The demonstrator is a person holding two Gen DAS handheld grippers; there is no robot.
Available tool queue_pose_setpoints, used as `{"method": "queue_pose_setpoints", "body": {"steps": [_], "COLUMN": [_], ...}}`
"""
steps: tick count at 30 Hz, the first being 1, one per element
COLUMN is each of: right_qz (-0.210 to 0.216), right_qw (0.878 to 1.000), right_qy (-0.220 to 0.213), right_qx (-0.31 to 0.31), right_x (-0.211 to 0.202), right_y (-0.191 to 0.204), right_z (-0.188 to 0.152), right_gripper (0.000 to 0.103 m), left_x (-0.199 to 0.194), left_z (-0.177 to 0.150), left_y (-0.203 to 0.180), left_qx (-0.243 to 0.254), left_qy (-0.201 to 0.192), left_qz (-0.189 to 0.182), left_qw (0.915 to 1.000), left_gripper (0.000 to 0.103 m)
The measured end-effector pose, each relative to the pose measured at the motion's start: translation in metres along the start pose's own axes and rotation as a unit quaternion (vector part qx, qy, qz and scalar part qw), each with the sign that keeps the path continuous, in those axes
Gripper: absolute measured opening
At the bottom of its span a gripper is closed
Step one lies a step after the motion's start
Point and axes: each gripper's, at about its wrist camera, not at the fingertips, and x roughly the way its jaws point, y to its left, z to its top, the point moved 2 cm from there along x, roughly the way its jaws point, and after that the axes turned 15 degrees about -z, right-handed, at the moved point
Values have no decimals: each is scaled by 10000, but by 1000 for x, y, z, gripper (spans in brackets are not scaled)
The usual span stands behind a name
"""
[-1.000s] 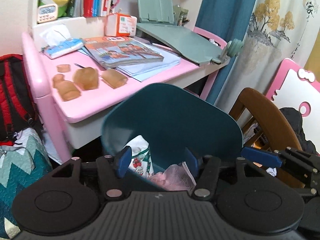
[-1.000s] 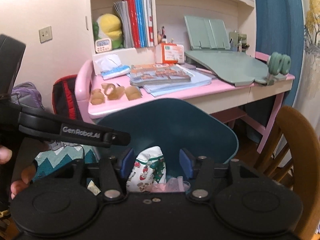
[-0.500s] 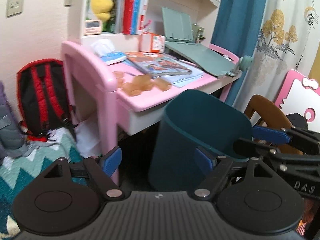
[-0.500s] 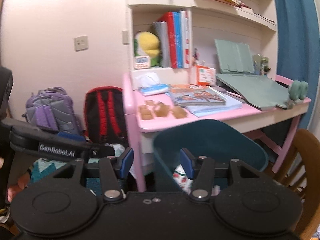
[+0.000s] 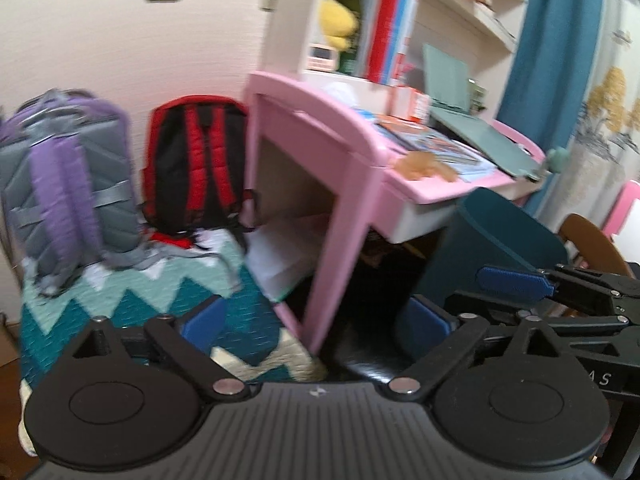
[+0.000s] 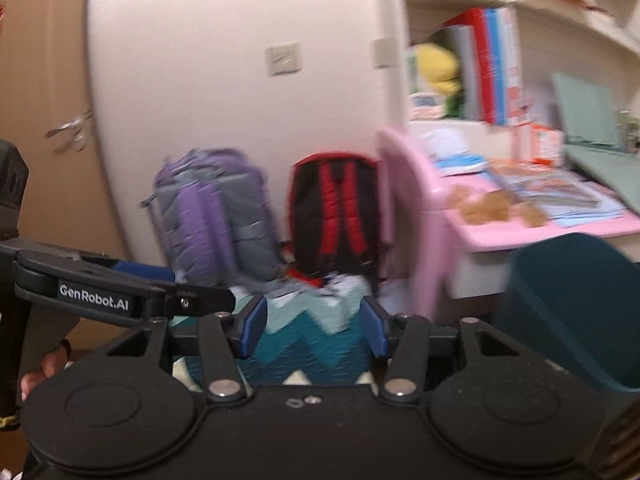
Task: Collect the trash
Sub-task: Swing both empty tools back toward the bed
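Note:
A dark teal trash bin (image 5: 492, 240) stands on the floor by the pink desk (image 5: 360, 144); it also shows at the right edge of the right wrist view (image 6: 576, 304). Its inside is hidden now. My left gripper (image 5: 312, 324) is open and empty, pointing at the desk's leg and the floor. My right gripper (image 6: 314, 326) is open and empty, pointing at the zigzag blanket (image 6: 308, 344). The right gripper also shows at the right of the left wrist view (image 5: 560, 292). Brown crumpled pieces (image 6: 488, 204) lie on the desk top.
A purple and grey backpack (image 5: 64, 184) and a red and black backpack (image 5: 196, 164) lean on the wall. A teal zigzag blanket (image 5: 132, 300) lies on the floor. Books and a green board (image 5: 480, 136) cover the desk. A wooden chair (image 5: 592, 240) stands at right.
Both grippers have swung left and pulled back from the bin. The bin has slid to the right of both views, and the backpacks and wall have come into view.

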Motion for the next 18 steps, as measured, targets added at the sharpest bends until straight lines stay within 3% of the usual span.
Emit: {"method": "queue_pose_setpoints", "body": {"steps": [8,13,18], "right_qz": [684,1012,1416], "right_qw": [9955,9892,9789], "right_qy": [166,290,858], "right_qx": [-642,-1024,-1200], "right_x": [49,87,136], "right_y": [83,133,176], "right_z": [-33,-66,-103], "right_gripper": [52,52,52], "left_x": [-23,-23,-7], "left_z": [-51,-85,-128], "left_y": [88,149,214], "left_qx": [-327,-543,-870], "left_qy": [-159,9,455], "left_qz": [560,839,1181], "left_qw": [9978,9950,9881], "left_gripper": [102,102,102]}}
